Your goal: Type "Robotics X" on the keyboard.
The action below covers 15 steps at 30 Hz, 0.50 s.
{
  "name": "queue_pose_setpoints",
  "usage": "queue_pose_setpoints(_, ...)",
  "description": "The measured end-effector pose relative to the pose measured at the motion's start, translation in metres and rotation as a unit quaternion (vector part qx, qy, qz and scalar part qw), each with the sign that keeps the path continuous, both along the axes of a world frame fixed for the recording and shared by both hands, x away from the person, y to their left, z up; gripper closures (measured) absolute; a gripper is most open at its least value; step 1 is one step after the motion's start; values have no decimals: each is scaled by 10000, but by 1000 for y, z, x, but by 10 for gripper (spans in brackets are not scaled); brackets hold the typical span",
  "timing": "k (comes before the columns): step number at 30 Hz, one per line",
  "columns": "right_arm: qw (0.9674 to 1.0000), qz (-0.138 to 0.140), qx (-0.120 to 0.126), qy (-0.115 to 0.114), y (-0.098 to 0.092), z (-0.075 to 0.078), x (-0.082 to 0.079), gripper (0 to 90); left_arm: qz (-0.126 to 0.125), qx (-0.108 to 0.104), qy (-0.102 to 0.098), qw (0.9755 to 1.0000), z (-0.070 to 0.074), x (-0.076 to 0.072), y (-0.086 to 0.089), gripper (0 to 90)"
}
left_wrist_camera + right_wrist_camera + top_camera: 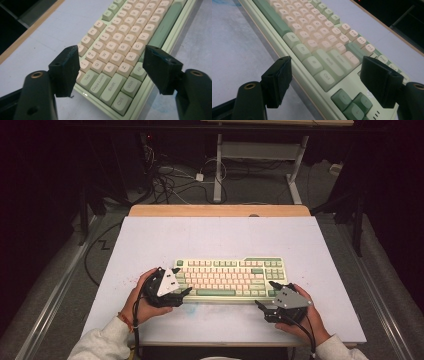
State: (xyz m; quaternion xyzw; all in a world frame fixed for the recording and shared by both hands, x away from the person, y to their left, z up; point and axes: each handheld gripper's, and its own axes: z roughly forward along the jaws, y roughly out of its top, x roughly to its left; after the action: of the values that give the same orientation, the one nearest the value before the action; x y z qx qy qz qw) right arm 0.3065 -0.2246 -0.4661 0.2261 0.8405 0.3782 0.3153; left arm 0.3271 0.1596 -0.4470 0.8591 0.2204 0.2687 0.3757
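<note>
A: Status, near side first?

B: Two hands, two grippers. Left gripper [181, 281] sits at the keyboard's [230, 279] left end, jaws spread over the near-left corner keys — nothing between them. Right gripper [266, 295] is at the right end, jaws spread across the near edge by the arrow keys, also empty.

A: So is it held?

B: Not yet, I'd say. Both straddle an end without clamping. Keyboard lies flat in the near half of the table [150, 240], square to the front edge. Judging by that, the grip and whatever move follows are still to do.

A: Count?

B: One keyboard, one table — floor cables [165, 180] beyond.
</note>
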Motion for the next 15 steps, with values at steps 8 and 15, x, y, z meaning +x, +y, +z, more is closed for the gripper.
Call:
queue_pose_setpoints(8, 10000, -13, 37, 28, 0, 1, 0, 259, 236, 101, 164, 9995, -17, -10, 17, 187)
queue_pose_setpoints(15, 10000, -14, 34, 36, 0, 0, 0, 259, 433, 71, 330, 9985, -23, -22, 31, 183)
